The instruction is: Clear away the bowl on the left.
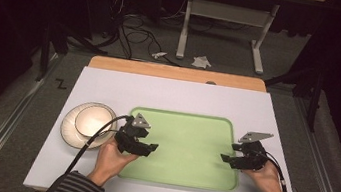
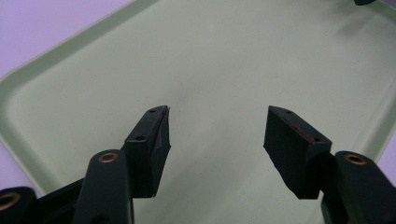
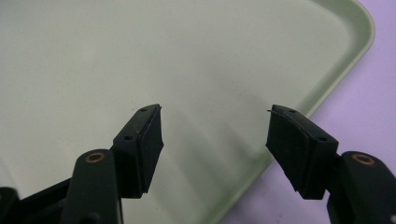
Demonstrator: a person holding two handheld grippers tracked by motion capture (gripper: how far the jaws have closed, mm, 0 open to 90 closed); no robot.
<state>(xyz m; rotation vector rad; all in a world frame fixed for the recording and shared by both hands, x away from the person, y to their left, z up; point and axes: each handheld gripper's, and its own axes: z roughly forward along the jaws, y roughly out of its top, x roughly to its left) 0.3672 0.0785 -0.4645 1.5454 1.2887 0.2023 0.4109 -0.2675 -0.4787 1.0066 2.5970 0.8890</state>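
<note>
A pale green tray [image 1: 185, 123] lies on the white mat in the high view. Over its left edge my left gripper [image 1: 150, 148] points inward, jaws wide apart. In the left gripper view that gripper [image 2: 217, 122] stands open above the bare tray [image 2: 224, 51] with nothing between its pads. At the tray's right edge hovers my right gripper [image 1: 226, 159], also pointing inward. The right gripper view has this gripper [image 3: 215, 122] open over the tray [image 3: 140, 51] near its rim, empty. A white bowl [image 1: 93, 120] sits on a plate [image 1: 68, 132] left of the tray.
The white mat [image 1: 174, 92] covers a wooden table whose far edge [image 1: 177, 72] runs behind it. Beyond the table are cables, crumpled paper and a white stand leg [image 1: 183, 32] on the grey floor. A hand and striped sleeve hold each gripper.
</note>
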